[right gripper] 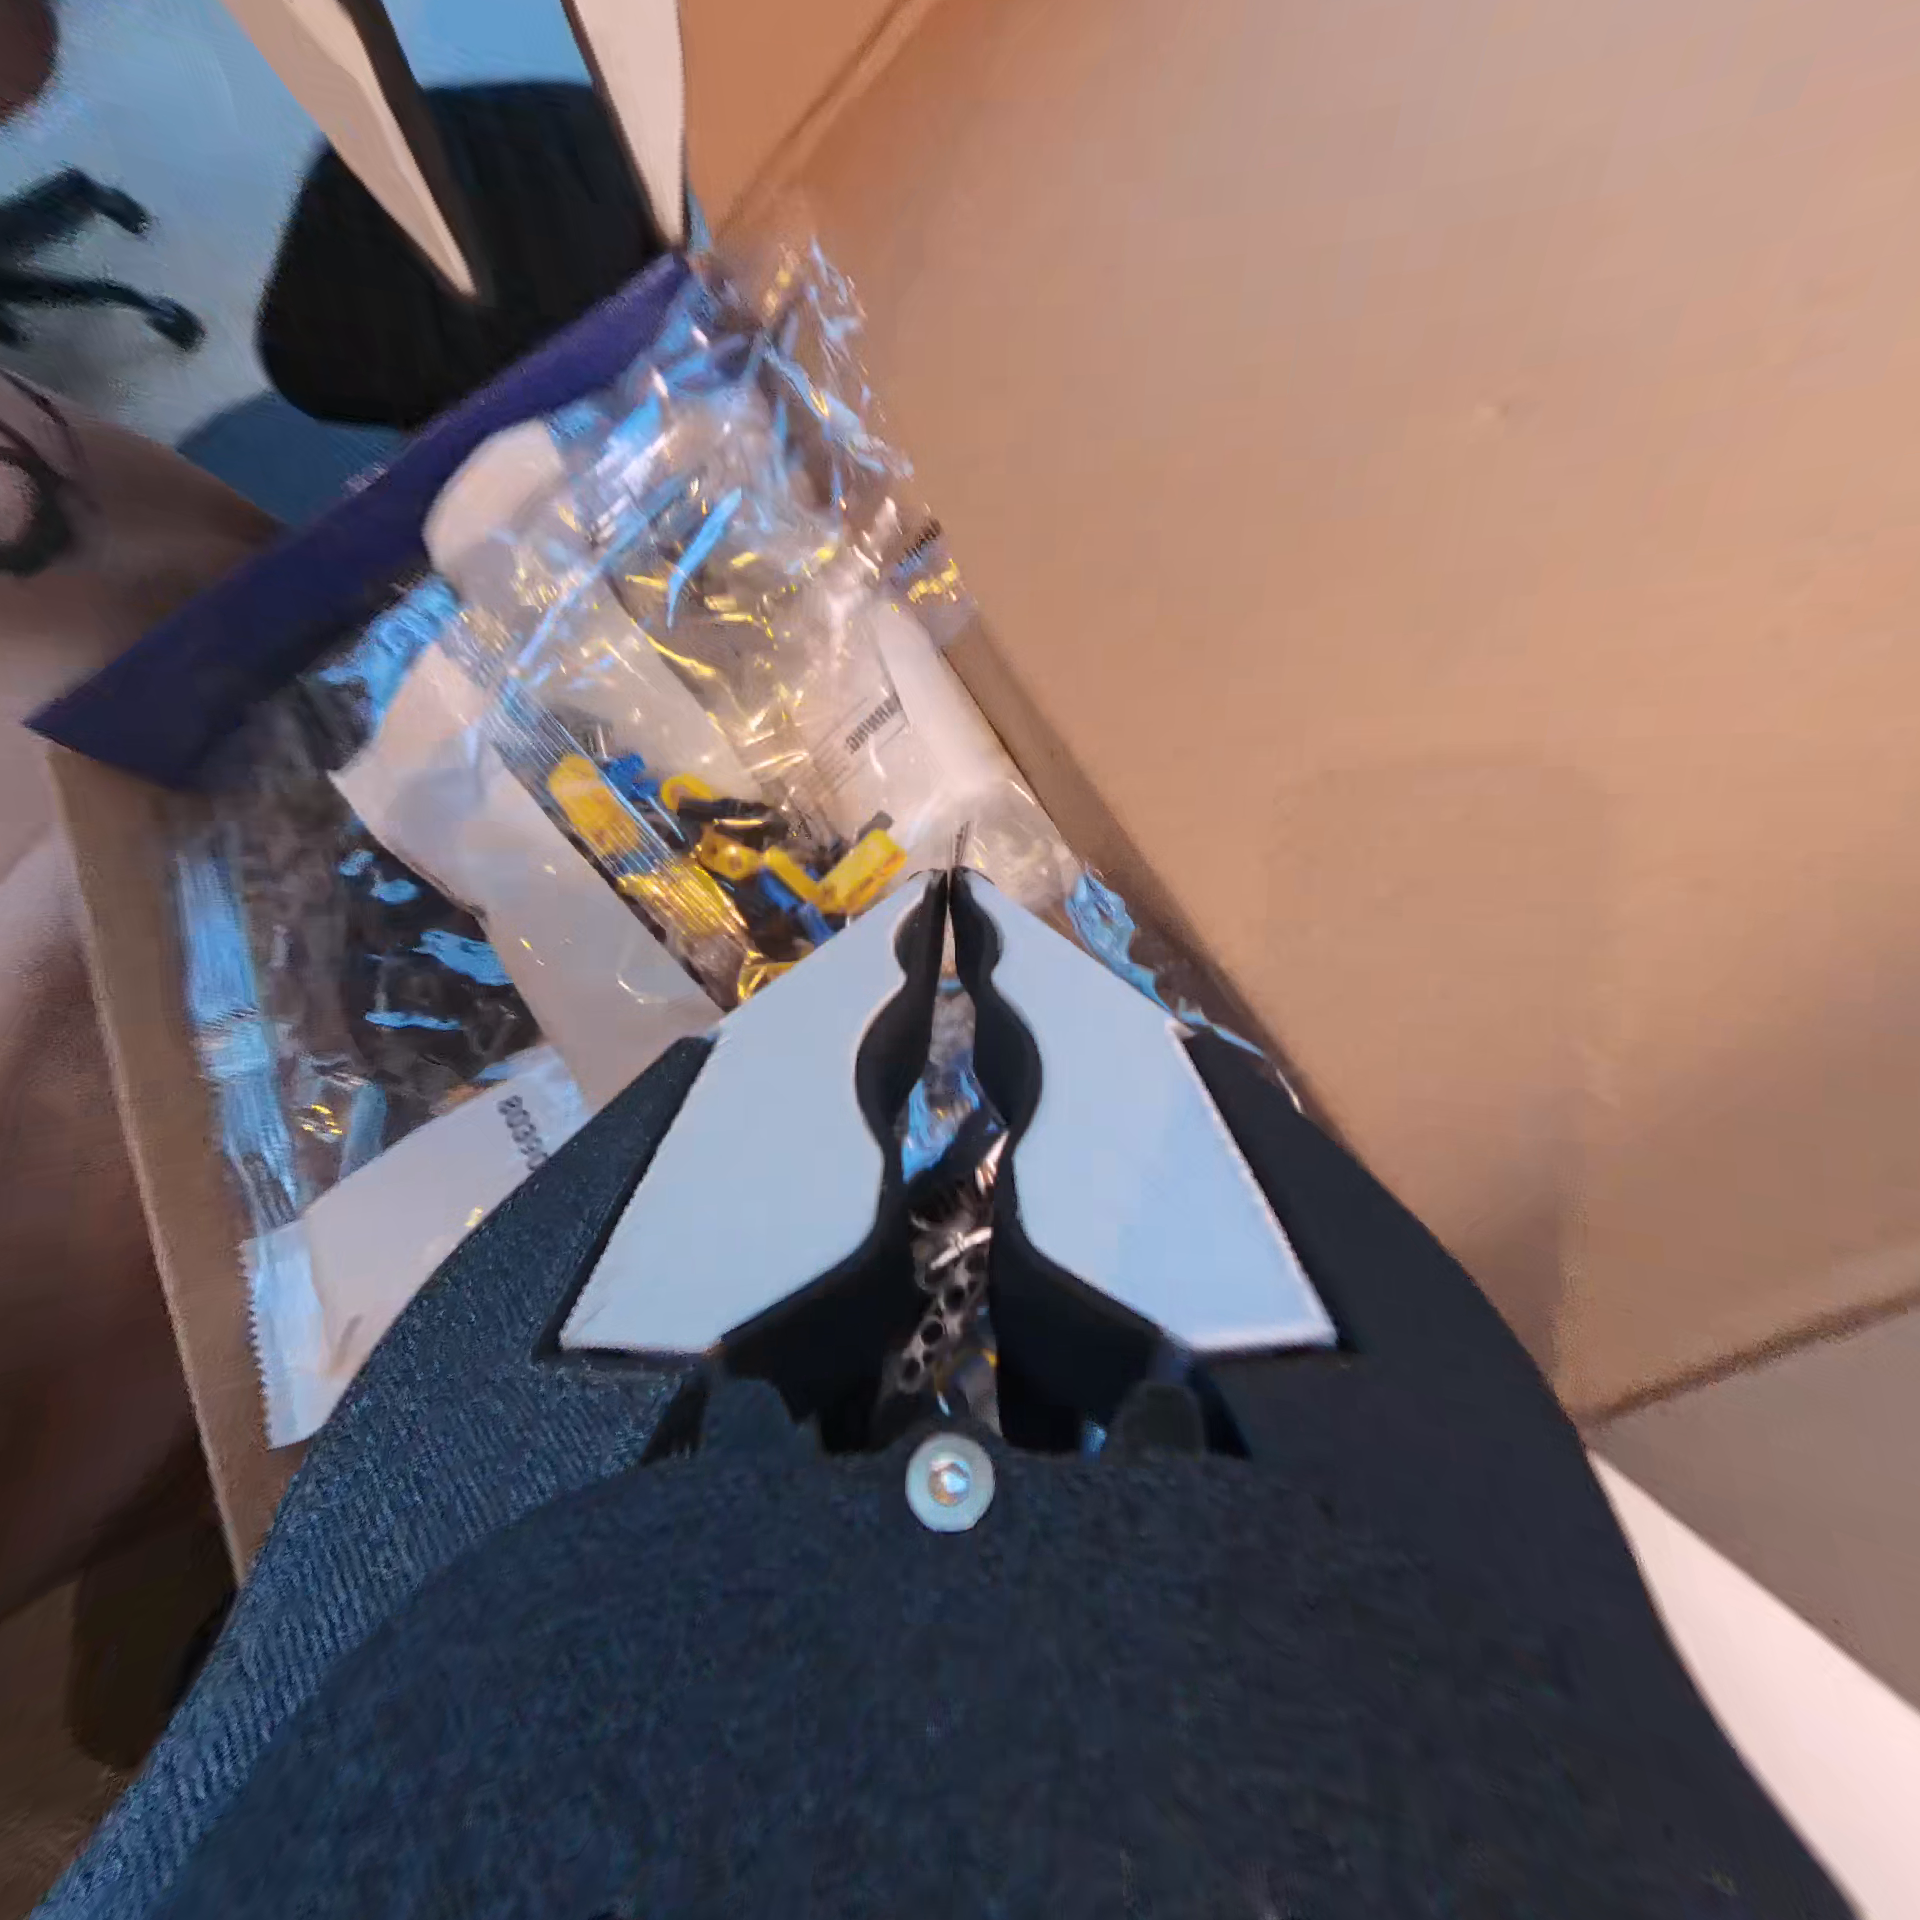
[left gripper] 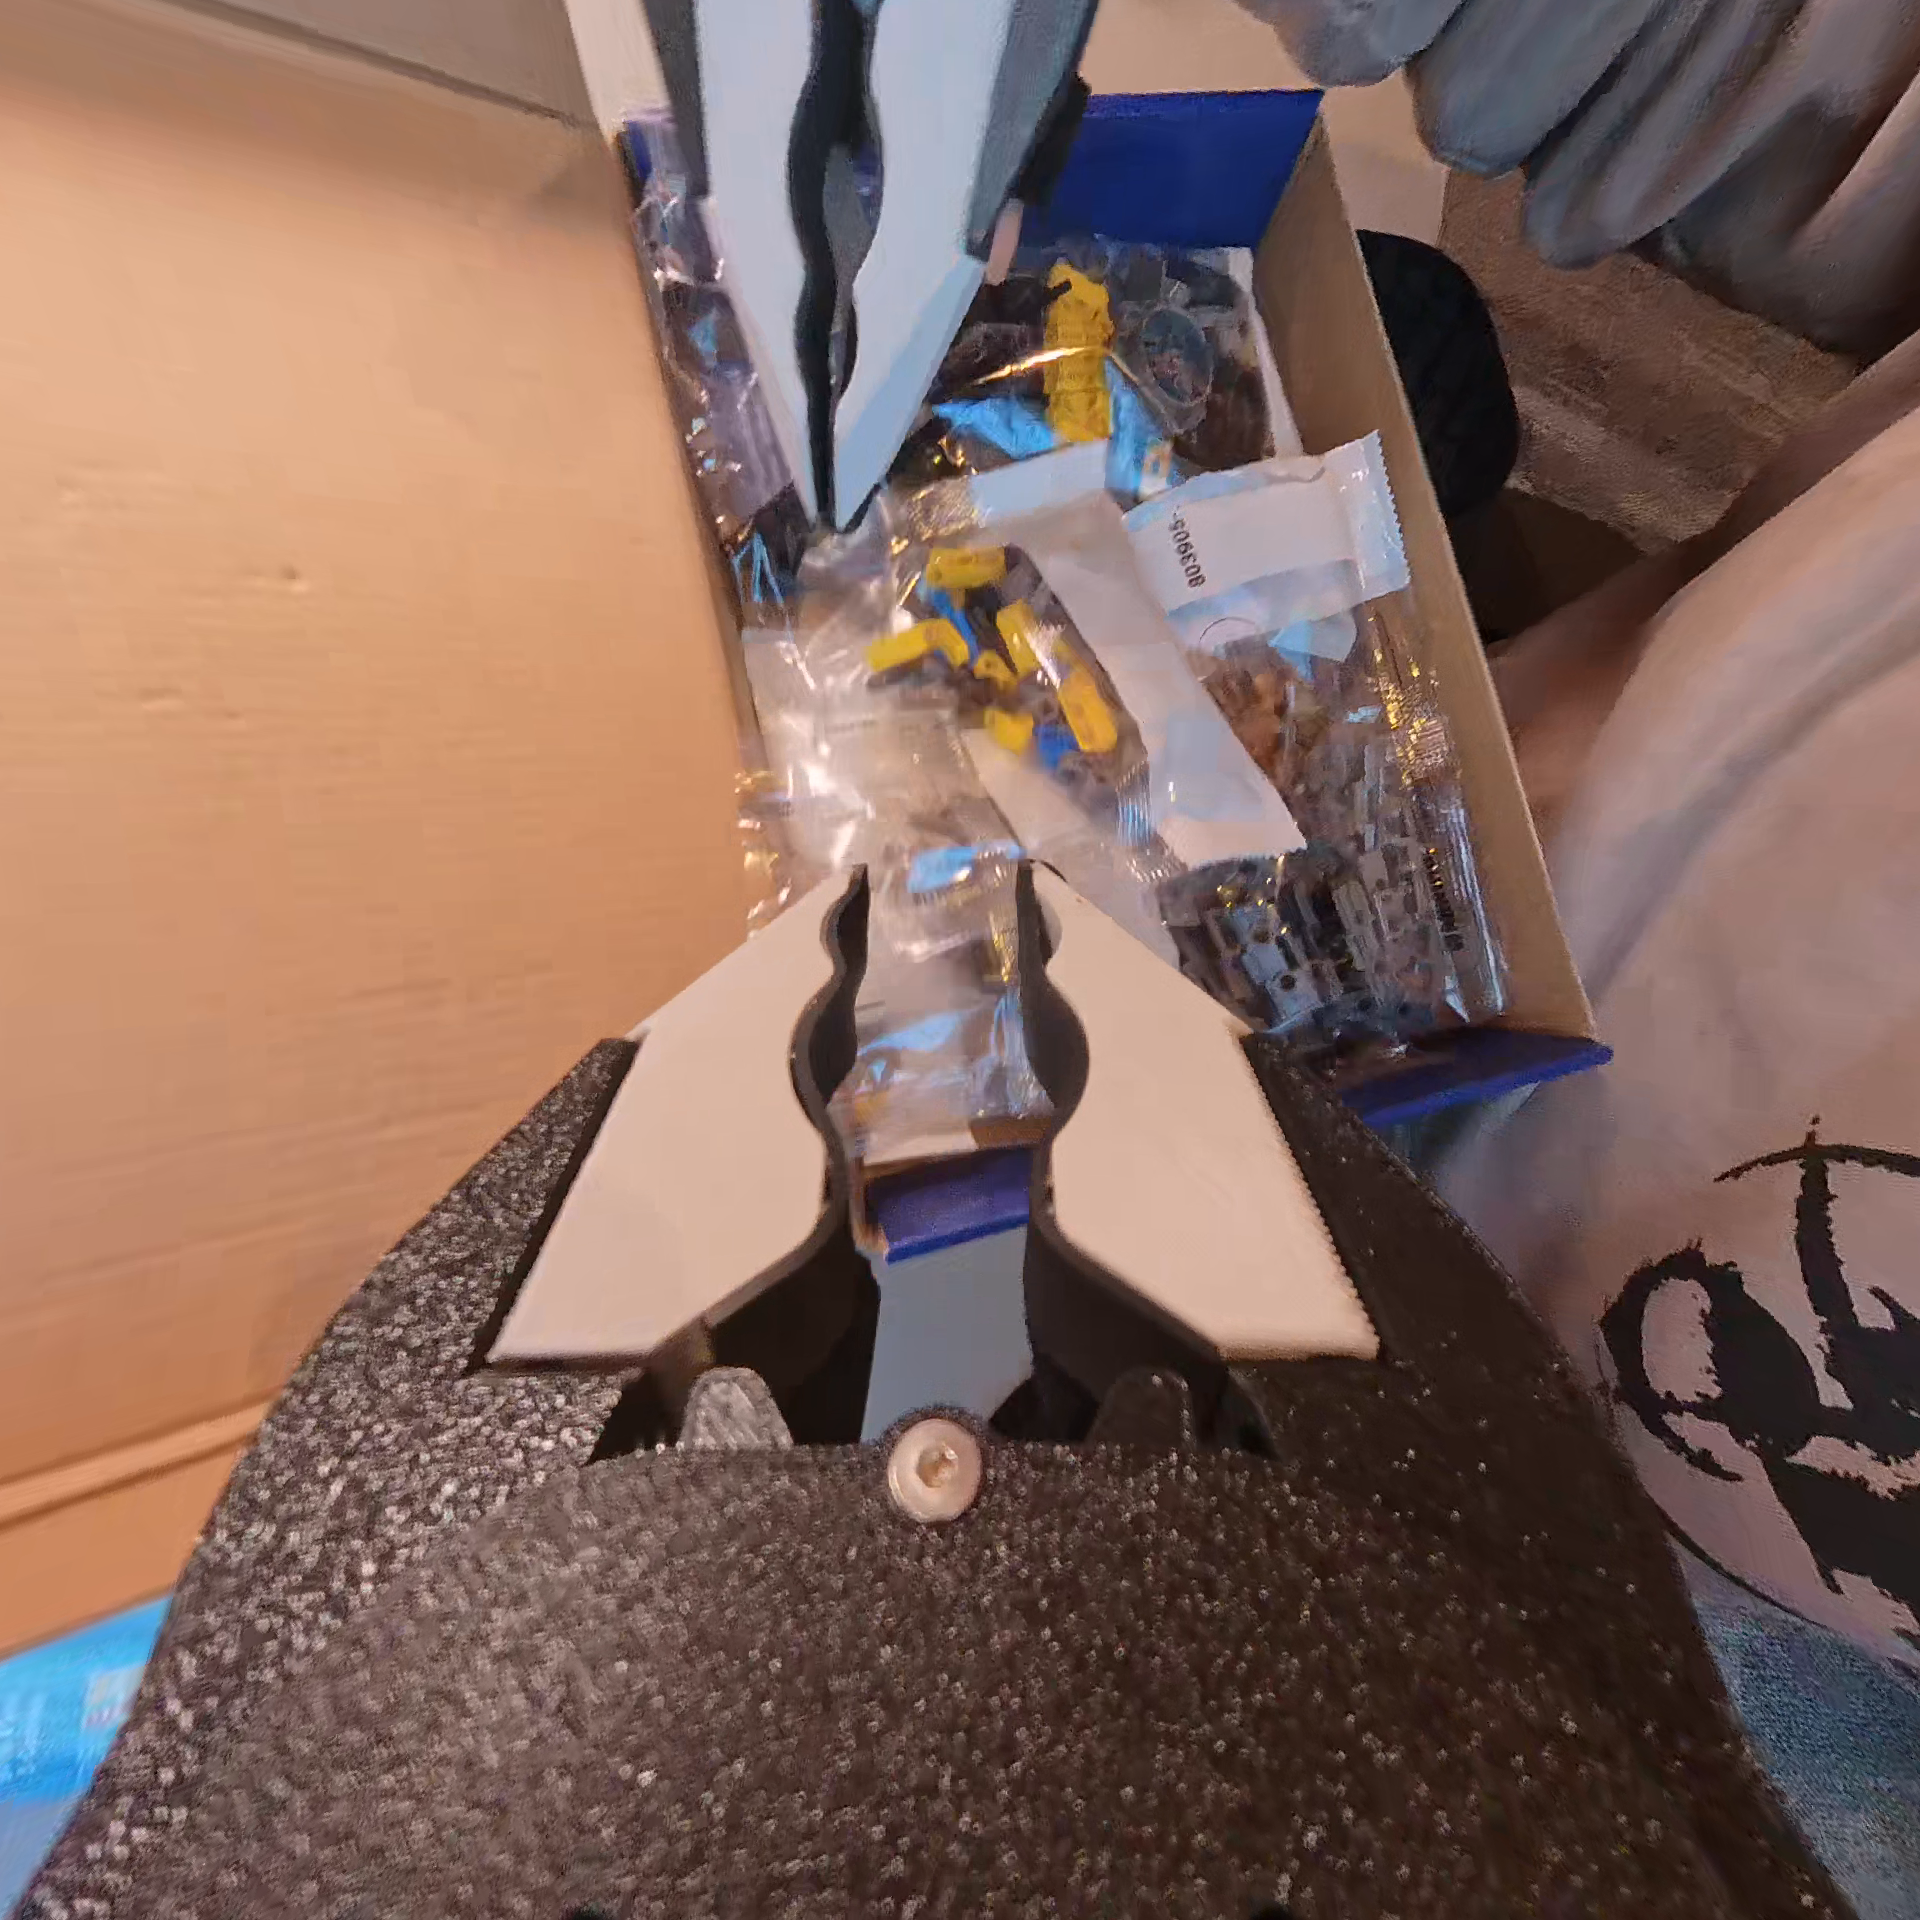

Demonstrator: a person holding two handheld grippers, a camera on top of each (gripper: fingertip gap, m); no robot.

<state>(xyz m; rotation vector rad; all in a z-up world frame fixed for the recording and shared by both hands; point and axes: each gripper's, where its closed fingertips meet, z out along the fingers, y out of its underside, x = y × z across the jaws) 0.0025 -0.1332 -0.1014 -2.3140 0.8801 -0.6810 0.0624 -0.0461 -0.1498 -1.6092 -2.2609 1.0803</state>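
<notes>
Two grippers reach into one open cardboard box (left gripper: 1392,582) packed with clear plastic bags of small building pieces.

On the left side, the left gripper (left gripper: 940,883) has its fingers narrowly apart, gripping nothing. Between and just beyond its fingertips lies crinkled clear bag plastic, and closer in, between the fingers, the box's blue-edged near wall (left gripper: 956,1205) shows. A bag of yellow and blue pieces (left gripper: 987,665) lies just ahead of these fingertips. To the right of the fingers sits a bag of grey pieces (left gripper: 1340,935) against the box wall, with a white-striped bag (left gripper: 1268,540) above it.

Farther ahead, the right gripper (left gripper: 831,514) points down into the box from the opposite end. Its own view shows the right gripper (right gripper: 948,878) with its fingertips pressed together; it seems to pinch a fold of clear bag (right gripper: 966,1132), though blur makes the hold uncertain. The yellow and blue pieces (right gripper: 717,883) lie just left of these fingertips. A tall cardboard flap (right gripper: 1455,623) stands close on the right.

Risks, as a judgement: thin slippery film could slide out of so small a pinch, or tear under the weight of the pieces. Neighbouring bags overlap and may drag along. Both grippers work close together and could collide, and the flap crowds the right one.
</notes>
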